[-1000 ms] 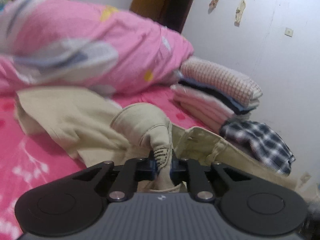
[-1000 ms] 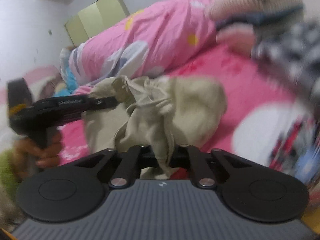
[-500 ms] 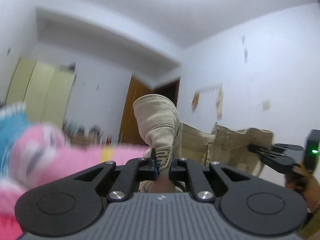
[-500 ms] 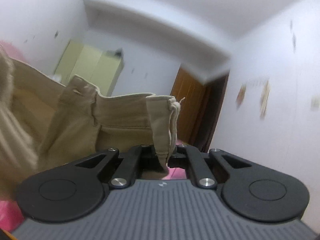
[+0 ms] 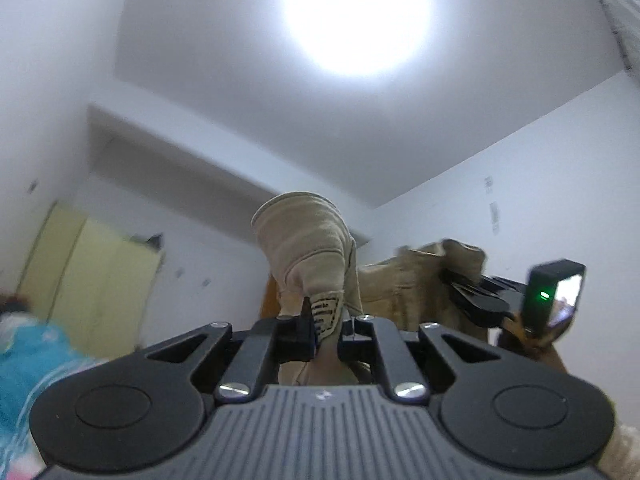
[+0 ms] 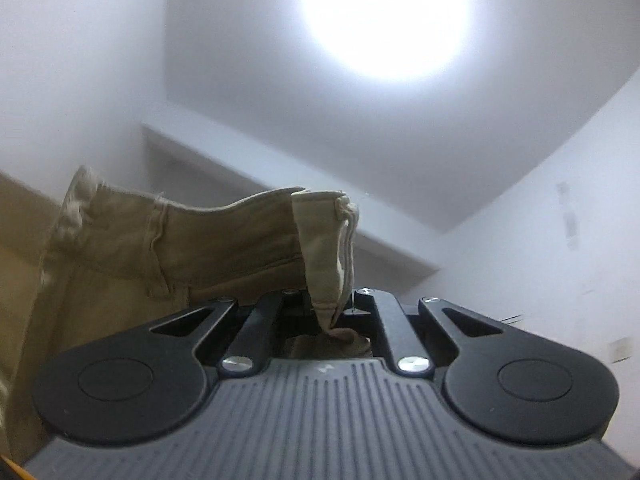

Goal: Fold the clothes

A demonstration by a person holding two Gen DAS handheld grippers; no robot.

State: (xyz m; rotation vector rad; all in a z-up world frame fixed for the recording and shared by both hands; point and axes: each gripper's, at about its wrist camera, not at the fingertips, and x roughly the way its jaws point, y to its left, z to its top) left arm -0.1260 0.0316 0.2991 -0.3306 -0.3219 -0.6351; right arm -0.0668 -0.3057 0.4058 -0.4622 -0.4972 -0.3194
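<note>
Tan cotton trousers, soft and limp yet probably weighty, pinched at the waistband's two ends by left tongs and right tongs, slung between them, best gripped on thick seams.

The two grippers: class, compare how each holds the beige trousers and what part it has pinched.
The left gripper pinches waistband fabric bearing a printed label; the right gripper pinches a plain corner with a drawstring. Left shows the beige trousers bunched in a rounded hump; right shows the waistband stretched sideways. Both are shut on cloth.
</note>
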